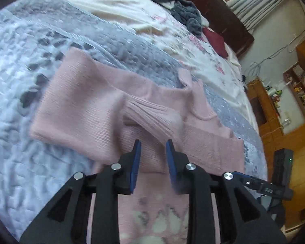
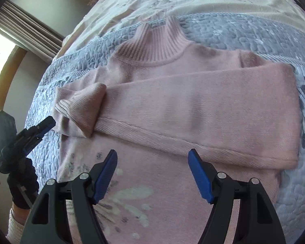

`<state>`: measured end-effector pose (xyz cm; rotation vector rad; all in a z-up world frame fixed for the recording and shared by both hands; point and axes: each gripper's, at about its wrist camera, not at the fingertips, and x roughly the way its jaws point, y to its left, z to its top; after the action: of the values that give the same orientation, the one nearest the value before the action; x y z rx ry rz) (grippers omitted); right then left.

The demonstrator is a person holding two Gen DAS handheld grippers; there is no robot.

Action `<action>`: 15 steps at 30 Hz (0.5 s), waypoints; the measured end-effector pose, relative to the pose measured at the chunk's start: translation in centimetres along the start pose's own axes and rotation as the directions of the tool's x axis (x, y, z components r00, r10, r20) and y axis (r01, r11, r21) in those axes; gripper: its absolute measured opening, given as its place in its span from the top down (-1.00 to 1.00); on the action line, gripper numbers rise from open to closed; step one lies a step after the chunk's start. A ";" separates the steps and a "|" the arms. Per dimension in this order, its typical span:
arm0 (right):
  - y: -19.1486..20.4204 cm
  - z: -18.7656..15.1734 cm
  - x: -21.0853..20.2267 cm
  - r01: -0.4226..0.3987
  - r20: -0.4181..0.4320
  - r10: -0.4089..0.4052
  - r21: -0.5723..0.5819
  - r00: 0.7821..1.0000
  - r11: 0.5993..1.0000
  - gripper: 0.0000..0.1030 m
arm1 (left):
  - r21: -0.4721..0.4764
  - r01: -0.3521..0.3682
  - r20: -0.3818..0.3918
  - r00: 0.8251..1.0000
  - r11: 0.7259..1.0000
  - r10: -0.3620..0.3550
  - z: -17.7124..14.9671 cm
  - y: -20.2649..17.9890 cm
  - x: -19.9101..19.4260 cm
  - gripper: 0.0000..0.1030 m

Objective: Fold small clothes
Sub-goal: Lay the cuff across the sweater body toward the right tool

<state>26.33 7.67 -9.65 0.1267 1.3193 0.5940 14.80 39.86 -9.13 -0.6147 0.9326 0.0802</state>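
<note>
Left wrist view first: the pink sweater lies spread on the grey quilt, straight ahead of and beneath the left gripper. One sleeve is folded across the body, its ribbed cuff end running down to just beyond the blue fingertips. The jaws stand apart with a modest gap, nothing between them, hovering above the knit; I cannot tell whether the tips touch the fabric. At the far right edge the right gripper pokes in over the sweater's side.

Over to the right wrist view: the sweater lies flat, ribbed collar pointing away, a sleeve folded crosswise over the chest, and a cuff doubled back at the left. The right gripper sits above the lower body of the sweater, jaws spread wide and empty, blue pads clear of the sleeve's edge. At the left, the left gripper reaches toward the cuff, held by a dark-gloved hand.
</note>
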 end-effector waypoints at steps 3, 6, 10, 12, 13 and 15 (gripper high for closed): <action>3.2 1.9 2.0 -0.068 -0.026 0.068 0.008 0.997 0.998 -0.41 | 0.008 -0.168 0.004 0.986 0.986 0.168 1.9 2.8 -0.3 0.50; 5.6 3.4 4.6 -0.121 -0.071 0.124 0.046 0.990 0.992 -0.41 | 0.015 -0.253 -0.032 0.967 0.967 0.253 2.9 4.9 1.1 0.50; 8.4 5.1 7.9 -0.144 -0.121 0.151 0.066 0.981 0.987 -0.41 | -0.006 -0.238 -0.062 0.969 0.971 0.237 2.8 6.6 2.0 0.49; 9.3 5.6 9.7 -0.147 -0.148 0.158 0.088 0.976 0.985 -0.41 | -0.001 -0.234 -0.054 0.971 0.972 0.233 2.7 6.6 1.9 0.46; 9.5 5.7 10.6 -0.152 -0.159 0.167 0.104 0.973 0.983 -0.41 | 0.003 -0.231 -0.051 0.972 0.973 0.231 2.6 6.4 1.9 0.45; 9.8 5.6 12.2 -0.178 -0.184 0.201 0.133 0.962 0.975 -0.11 | 0.008 -0.228 -0.049 0.972 0.974 0.228 2.5 6.2 1.6 0.45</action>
<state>29.77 23.14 -14.69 0.2991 1.5450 0.7064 15.57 45.97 -12.18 -0.5067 1.0491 0.2705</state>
